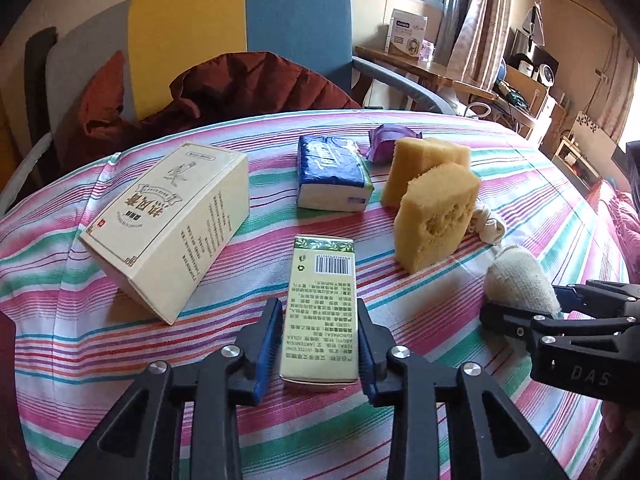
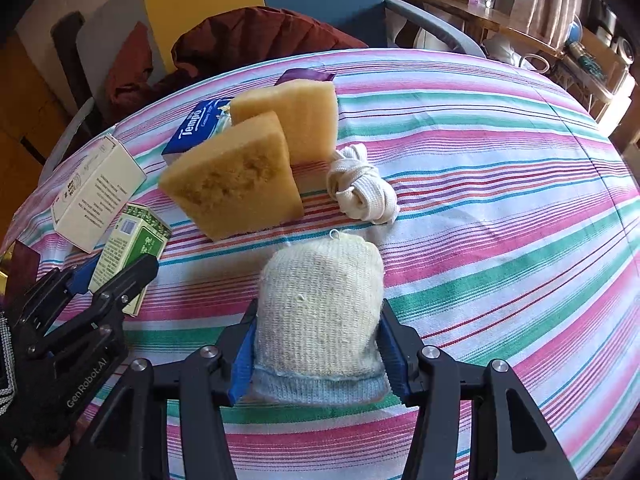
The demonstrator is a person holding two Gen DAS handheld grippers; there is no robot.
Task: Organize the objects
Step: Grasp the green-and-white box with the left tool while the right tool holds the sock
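On the striped cloth (image 1: 460,128) covering the table, the left gripper (image 1: 320,332) has its blue pads pressed against the long sides of a green carton (image 1: 322,300), which lies flat with its barcode face up; the near end of the carton is partly masked by the black linkage, so how far back the pads reach is hard to say. The right gripper (image 2: 318,344) is clamped on a rolled knit sock (image 2: 320,312), cream with a pale blue cuff, and the roll rests on the cloth; its underside is hidden. Beyond it lies a knotted white strap (image 2: 362,190), its far loops tucked behind the nearer of two yellow sponges (image 2: 236,176), both standing on edge, one leaning against the other. A blue tissue pack (image 1: 334,174) lies behind them, half covered in the right wrist view, and only a corner of a purple wrapper (image 1: 386,142) peeks out past the sponges. A cream box (image 1: 168,224) sits tilted toward the left, one edge raised off the cloth; its print is too small to read. A rust-coloured jacket (image 1: 224,88) is heaped on the chair (image 1: 280,16) behind.
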